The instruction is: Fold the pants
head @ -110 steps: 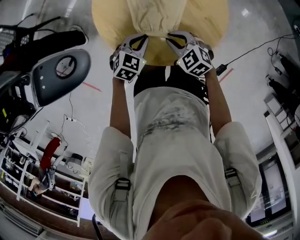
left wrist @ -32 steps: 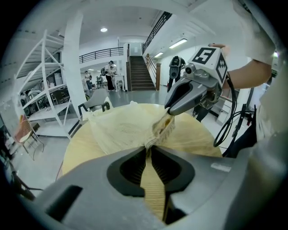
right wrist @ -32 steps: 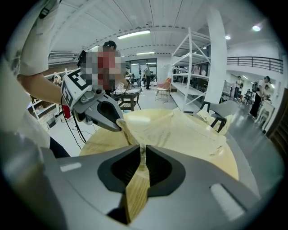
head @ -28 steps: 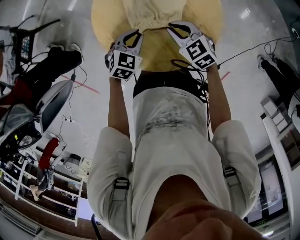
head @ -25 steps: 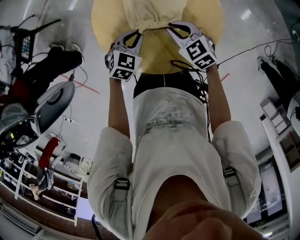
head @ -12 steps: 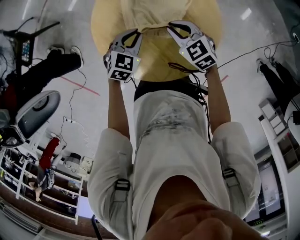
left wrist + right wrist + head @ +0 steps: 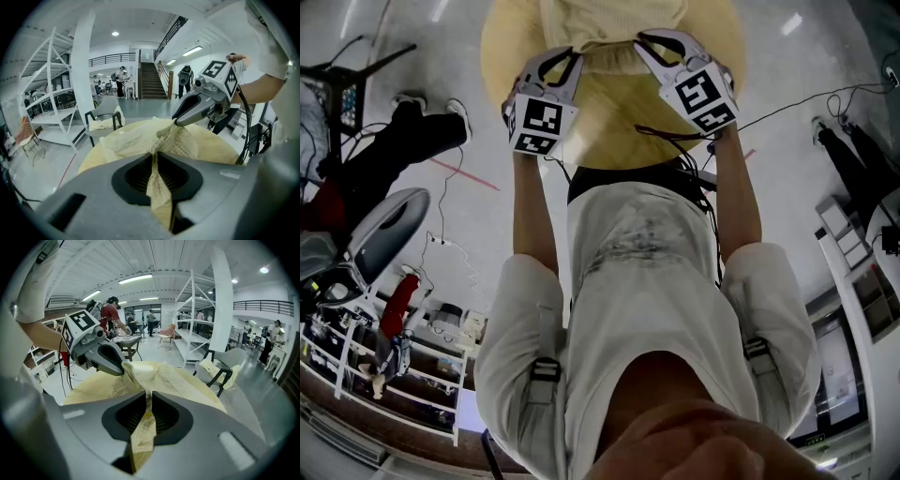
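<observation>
Round yellow table (image 7: 720,36), grey hall floor (image 7: 787,187), one pale yellow fabric pants (image 7: 609,19), left gripper (image 7: 568,56) and right gripper (image 7: 645,41) each clamping it

Bare surface lies open on the round yellow table (image 7: 605,112) either side of the bunched pants (image 7: 609,19), while a cloth-draped grey chair (image 7: 108,104) stands just past its far edge, before a white column (image 7: 83,70) and shelving (image 7: 47,89).
</observation>
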{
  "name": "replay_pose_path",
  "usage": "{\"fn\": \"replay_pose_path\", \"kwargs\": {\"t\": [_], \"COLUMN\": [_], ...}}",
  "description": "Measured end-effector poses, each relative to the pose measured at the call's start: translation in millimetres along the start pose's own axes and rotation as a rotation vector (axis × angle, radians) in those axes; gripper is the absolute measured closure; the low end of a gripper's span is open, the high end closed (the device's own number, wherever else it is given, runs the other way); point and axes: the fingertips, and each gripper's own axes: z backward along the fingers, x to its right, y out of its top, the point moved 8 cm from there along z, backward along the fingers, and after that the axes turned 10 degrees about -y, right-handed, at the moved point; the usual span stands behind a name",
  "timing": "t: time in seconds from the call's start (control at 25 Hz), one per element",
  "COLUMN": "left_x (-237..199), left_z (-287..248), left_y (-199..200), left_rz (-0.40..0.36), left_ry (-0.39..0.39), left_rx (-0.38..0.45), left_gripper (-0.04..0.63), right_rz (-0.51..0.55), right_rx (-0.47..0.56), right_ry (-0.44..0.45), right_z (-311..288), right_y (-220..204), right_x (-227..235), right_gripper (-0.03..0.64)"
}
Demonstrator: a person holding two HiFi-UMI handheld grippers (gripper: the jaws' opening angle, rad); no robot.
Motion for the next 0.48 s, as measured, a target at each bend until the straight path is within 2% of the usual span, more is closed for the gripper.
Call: {"fn": "replay_pose_path", "kwargs": {"t": [0.48], "left_x": [-27.9], "left_z": [-21.8], "left_y": [31.7], "left_rz": [-0.001], "left_ry": [0.024], "left_rx": [0.028], "left_gripper": [0.546], "right_rz": [-0.006], "right_rx": [0.020], "right_ry": [-0.047], "right_z": [-13.7], "right_y": [6.2], "right_x": [39.9], "right_gripper": [0.569]}}
